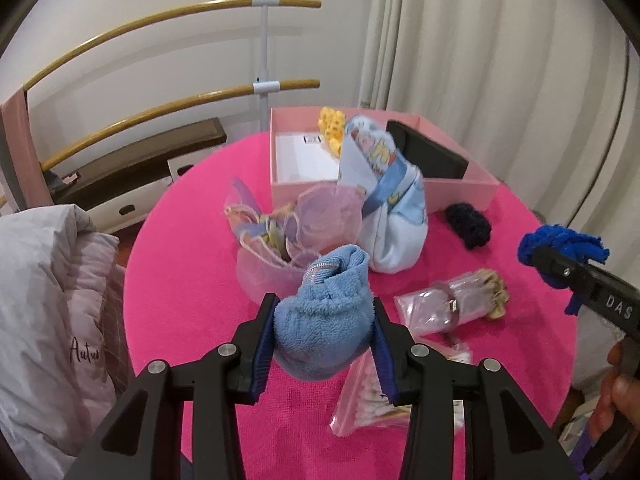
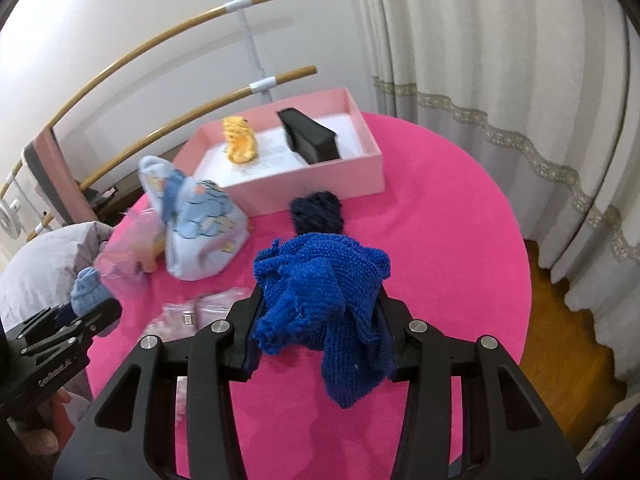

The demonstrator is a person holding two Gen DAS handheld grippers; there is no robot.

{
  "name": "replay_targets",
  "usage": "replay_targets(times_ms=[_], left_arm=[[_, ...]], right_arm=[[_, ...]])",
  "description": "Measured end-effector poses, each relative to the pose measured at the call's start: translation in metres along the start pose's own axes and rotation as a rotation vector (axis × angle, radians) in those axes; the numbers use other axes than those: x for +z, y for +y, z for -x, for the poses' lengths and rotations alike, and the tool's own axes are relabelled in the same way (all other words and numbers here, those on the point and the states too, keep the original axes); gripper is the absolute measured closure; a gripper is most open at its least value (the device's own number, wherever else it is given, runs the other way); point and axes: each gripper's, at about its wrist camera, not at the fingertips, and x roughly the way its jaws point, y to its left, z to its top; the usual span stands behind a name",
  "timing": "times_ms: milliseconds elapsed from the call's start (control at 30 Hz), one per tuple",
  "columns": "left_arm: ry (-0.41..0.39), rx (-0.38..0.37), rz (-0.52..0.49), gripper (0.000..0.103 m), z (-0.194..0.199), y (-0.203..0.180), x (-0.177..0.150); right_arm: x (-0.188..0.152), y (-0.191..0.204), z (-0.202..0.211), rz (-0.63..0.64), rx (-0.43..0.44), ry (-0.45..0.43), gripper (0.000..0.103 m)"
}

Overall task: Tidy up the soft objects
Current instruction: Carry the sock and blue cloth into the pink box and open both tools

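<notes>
1. Left wrist view: left gripper, jaws clenched on a light blue towel, held above the pink table on the near side of the pink box.
2. Right wrist view: right gripper, jaws clamped on a blue knit piece, raised over the table in front of the box; one flap hangs loose below the fingers.
3. Pink box, far edge of table: holds a yellow knit toy and a black case.
4. Dark navy knit item: on the cloth, touching or nearly touching the box's front wall.
5. Patterned pouch: leans at the box's near left corner, with a pink mesh bag beside it.
6. Plastic bags: on the table nearer than the box.
7. Risks, judged: the dangling knit flap may snag the box wall or drag the navy item; the bulging towel may slip from a shallow pinch; two grippers heading for one box may collide.
8. Writing: "DAS" on the right gripper body; cursive "Autu…" on a grey quilted cover left of the table; the left gripper's side lettering is not clearly readable.
</notes>
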Motion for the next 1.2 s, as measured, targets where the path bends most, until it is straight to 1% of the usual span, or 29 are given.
replay_targets(times_ms=[167,267,333,500,667,833,900,1033,1200], left_arm=[[-0.038,0.018,-0.001,0.063,0.022,0.002,0.005],[-0.066,0.027,-0.003,0.063,0.034,0.005,0.015],[-0.093,0.035,-0.005,0.063,0.04,0.007,0.028],[-0.151,0.056,-0.001,0.063,0.049,0.014,0.062],[-0.182,0.058,0.0,0.063,0.046,0.019,0.1],[-0.193,0.046,0.009,0.063,0.031,0.023,0.138],[-0.183,0.048,0.002,0.063,0.019,0.022,0.153],[-0.16,0.046,-0.001,0.063,-0.006,0.023,0.181],[-0.129,0.05,0.005,0.063,-0.035,0.024,0.208]], right_arm=[[0.008,0.019,0.009,0.042,0.021,-0.019,0.061],[0.012,0.03,0.015,0.071,0.034,-0.029,0.061],[0.019,0.036,0.016,0.089,0.037,-0.037,0.061],[0.051,0.052,0.02,0.14,0.042,-0.084,0.06],[0.09,0.068,0.015,0.18,0.044,-0.121,0.06],[0.128,0.079,-0.002,0.192,0.054,-0.132,0.06],[0.142,0.081,-0.012,0.19,0.059,-0.128,0.06],[0.17,0.08,-0.039,0.175,0.062,-0.107,0.059],[0.191,0.072,-0.074,0.158,0.061,-0.067,0.059]])
